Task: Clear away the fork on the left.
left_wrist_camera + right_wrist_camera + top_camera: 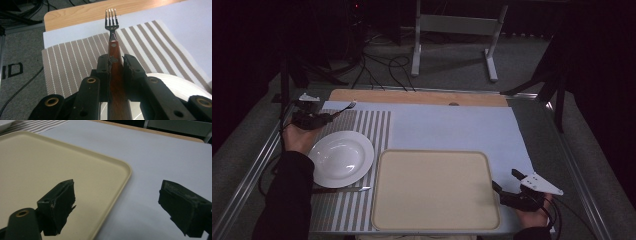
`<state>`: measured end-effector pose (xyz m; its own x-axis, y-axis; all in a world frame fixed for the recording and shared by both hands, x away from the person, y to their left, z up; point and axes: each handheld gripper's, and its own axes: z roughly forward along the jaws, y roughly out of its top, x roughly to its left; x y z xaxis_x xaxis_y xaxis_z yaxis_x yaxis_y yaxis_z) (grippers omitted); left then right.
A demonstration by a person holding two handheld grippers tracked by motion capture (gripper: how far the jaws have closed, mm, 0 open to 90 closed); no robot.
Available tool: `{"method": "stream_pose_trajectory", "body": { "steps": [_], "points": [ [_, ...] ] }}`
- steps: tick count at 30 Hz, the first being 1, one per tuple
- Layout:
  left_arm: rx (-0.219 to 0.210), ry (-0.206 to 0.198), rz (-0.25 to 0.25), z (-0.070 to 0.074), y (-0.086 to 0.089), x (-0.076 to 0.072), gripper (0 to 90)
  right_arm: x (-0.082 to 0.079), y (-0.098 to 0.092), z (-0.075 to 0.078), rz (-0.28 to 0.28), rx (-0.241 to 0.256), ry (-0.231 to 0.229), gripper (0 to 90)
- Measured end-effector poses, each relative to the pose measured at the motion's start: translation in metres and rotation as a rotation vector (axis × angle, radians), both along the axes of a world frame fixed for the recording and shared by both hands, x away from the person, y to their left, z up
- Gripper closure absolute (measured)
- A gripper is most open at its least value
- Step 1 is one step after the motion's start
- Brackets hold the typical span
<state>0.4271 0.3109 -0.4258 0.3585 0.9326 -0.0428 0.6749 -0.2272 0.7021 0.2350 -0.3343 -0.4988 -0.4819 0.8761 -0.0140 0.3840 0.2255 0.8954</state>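
While the tray [434, 190] lies bare, left gripper [116, 65] jaws pinching fork [113, 32], right gripper [117, 207] jaws spread.

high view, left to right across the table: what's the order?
left gripper holding the fork → white plate → beige tray → right gripper, jaws apart at the tray's right edge.
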Motion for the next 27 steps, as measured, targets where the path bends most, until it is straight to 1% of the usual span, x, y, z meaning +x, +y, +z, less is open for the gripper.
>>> {"method": "stream_pose_trajectory", "body": {
  "steps": [2, 5, 7, 9, 13, 16, 19, 23, 27],
  "points": [
    [-0.005, -0.007, -0.001, 0.002, -0.002, -0.002, 76.3, 0.0, 0.0, 0.0, 0.0, 0.001, -0.001, 13.2],
    [0.003, -0.017, 0.004, 0.003, -0.008, -0.006, 76.3, 0.0, 0.0, 0.0, 0.003, -0.003, 0.001, 13.2],
    [-0.006, -0.027, 0.006, 0.003, -0.012, -0.008, 76.3, 0.0, 0.0, 0.0, 0.003, -0.002, 0.0, 13.2],
    [0.0, -0.032, 0.006, 0.004, -0.015, -0.01, 76.3, 0.0, 0.0, 0.0, 0.003, 0.0, -0.001, 13.2],
    [-0.02, -0.051, 0.006, 0.003, -0.021, -0.015, 76.3, 0.0, 0.0, 0.0, 0.001, 0.0, 0.0, 13.2],
    [-0.003, -0.06, 0.009, 0.004, -0.026, -0.019, 76.3, 0.0, 0.0, 0.0, 0.002, 0.0, 0.001, 13.2],
    [-0.01, -0.07, 0.017, 0.004, -0.03, -0.023, 76.3, 0.0, 0.0, 0.0, 0.002, 0.0, -0.001, 13.2],
    [0.004, -0.081, 0.017, 0.005, -0.038, -0.028, 76.3, 0.0, 0.0, 0.0, 0.001, 0.001, 0.002, 13.2],
    [-0.001, -0.1, 0.022, 0.006, -0.045, -0.034, 76.3, 0.0, 0.0, 0.0, 0.002, 0.001, 0.001, 13.2]
  ]
}}
